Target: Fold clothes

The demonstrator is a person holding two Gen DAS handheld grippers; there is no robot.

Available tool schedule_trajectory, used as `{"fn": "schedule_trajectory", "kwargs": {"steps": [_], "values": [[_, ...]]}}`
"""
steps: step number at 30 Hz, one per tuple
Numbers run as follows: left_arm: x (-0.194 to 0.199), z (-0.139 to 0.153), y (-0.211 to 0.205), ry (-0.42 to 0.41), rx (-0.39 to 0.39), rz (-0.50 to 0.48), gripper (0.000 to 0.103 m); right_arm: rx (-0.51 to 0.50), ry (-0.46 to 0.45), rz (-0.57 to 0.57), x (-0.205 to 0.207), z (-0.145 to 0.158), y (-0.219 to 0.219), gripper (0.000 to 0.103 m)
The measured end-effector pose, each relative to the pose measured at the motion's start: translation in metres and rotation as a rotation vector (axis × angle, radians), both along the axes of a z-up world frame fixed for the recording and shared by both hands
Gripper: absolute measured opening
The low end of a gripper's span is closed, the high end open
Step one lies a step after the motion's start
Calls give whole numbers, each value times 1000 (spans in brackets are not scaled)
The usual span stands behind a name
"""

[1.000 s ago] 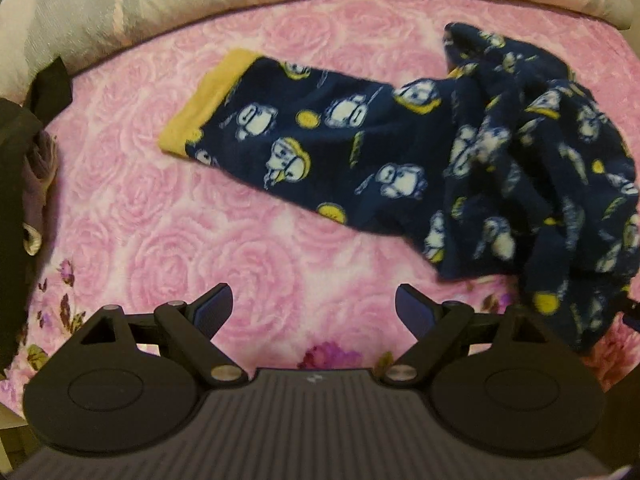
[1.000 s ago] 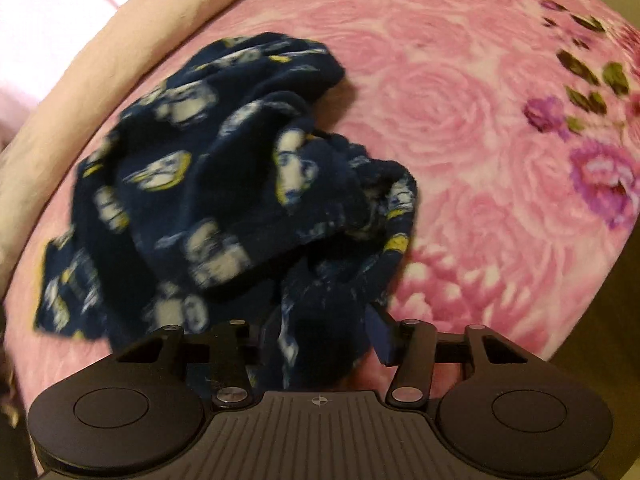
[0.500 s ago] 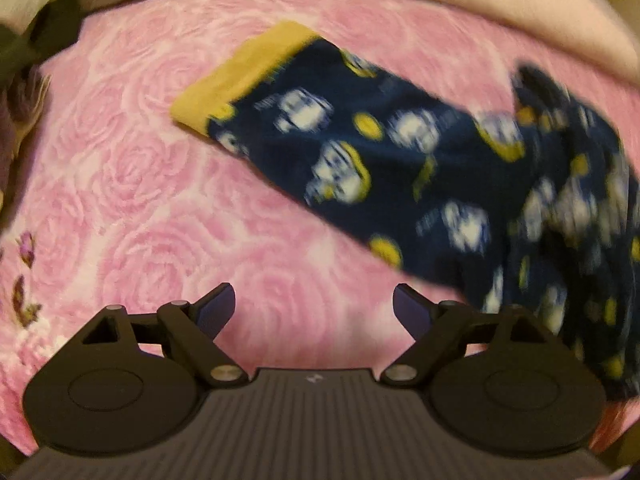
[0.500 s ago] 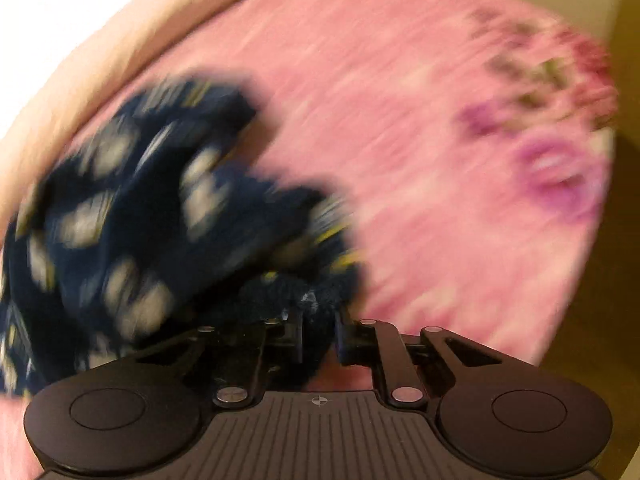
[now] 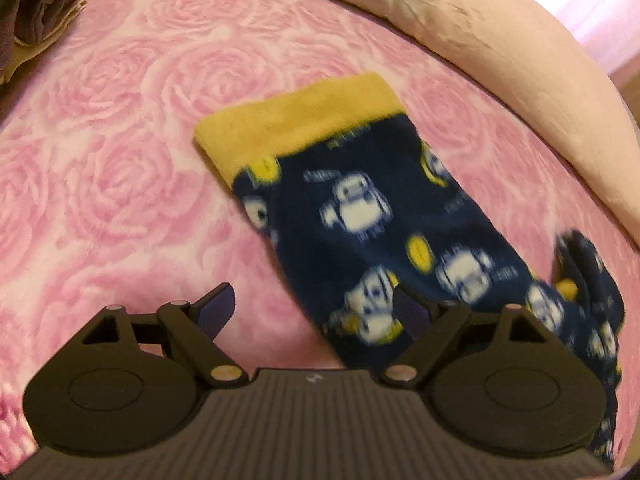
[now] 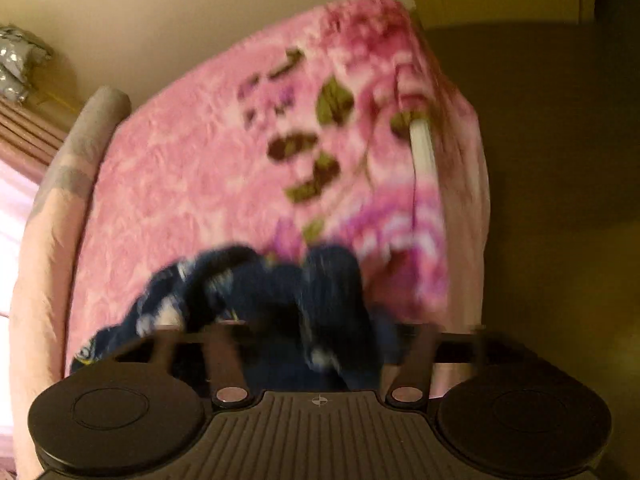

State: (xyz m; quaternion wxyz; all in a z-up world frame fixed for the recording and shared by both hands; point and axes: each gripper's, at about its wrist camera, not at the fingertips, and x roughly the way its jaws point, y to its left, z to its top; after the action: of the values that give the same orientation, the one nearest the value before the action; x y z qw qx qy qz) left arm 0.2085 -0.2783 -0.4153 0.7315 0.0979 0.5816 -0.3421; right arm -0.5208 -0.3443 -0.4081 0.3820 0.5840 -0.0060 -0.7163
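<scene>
My left gripper (image 5: 314,306) hangs open above the pink blanket (image 5: 120,168); my right gripper (image 6: 320,332) clamps the bunched navy fleece garment (image 6: 296,300).

My left gripper (image 5: 314,304) is matte black: two round housings, each with an inset oval disc, flank a grey ribbed centre plate bearing a small white mark. Angled black linkage arms pivot on silver screws; the fingers (image 5: 216,304) carry dark blue pads. My right gripper (image 6: 316,332) is the same build, ribbed plate marked with a crosshair symbol, silver pivot screws, blurred linkages.
</scene>
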Motion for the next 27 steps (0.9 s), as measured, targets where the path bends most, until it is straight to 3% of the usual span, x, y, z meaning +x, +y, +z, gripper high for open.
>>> {"fn": "schedule_trajectory", "kwargs": {"steps": [3,5,6,8,9,10,13,19,23,25,26,27], "values": [[10,-16,-12,-30,26,14,84,29,-7,1,8,-14,4,65],[14,-29,-20,-39,45,8,76,30,-18,-7,10,-21,6,64],[16,-35,-24,-43,55,5,62,26,-26,-12,11,-24,8,48],[14,-38,-32,-92,50,-21,44,15,-28,6,11,-23,7,10],[14,-37,-34,-110,39,-43,20,4,-16,21,12,-18,5,10],[16,-36,-38,-97,14,-72,6,-15,14,34,15,-11,2,9],[28,-21,-40,-52,-53,-41,5,-92,103,78,22,22,-16,8],[41,64,-20,-92,-289,52,5,-347,261,200,43,115,-83,7],[20,129,10,-158,-412,104,5,-518,367,281,56,176,-128,7],[2,140,37,-191,-361,130,5,-603,419,322,63,207,-150,7],[-8,145,51,-207,-334,143,5,-600,439,354,64,217,-159,7],[-17,151,64,-224,-307,156,5,-519,446,408,61,215,-162,7]]}}
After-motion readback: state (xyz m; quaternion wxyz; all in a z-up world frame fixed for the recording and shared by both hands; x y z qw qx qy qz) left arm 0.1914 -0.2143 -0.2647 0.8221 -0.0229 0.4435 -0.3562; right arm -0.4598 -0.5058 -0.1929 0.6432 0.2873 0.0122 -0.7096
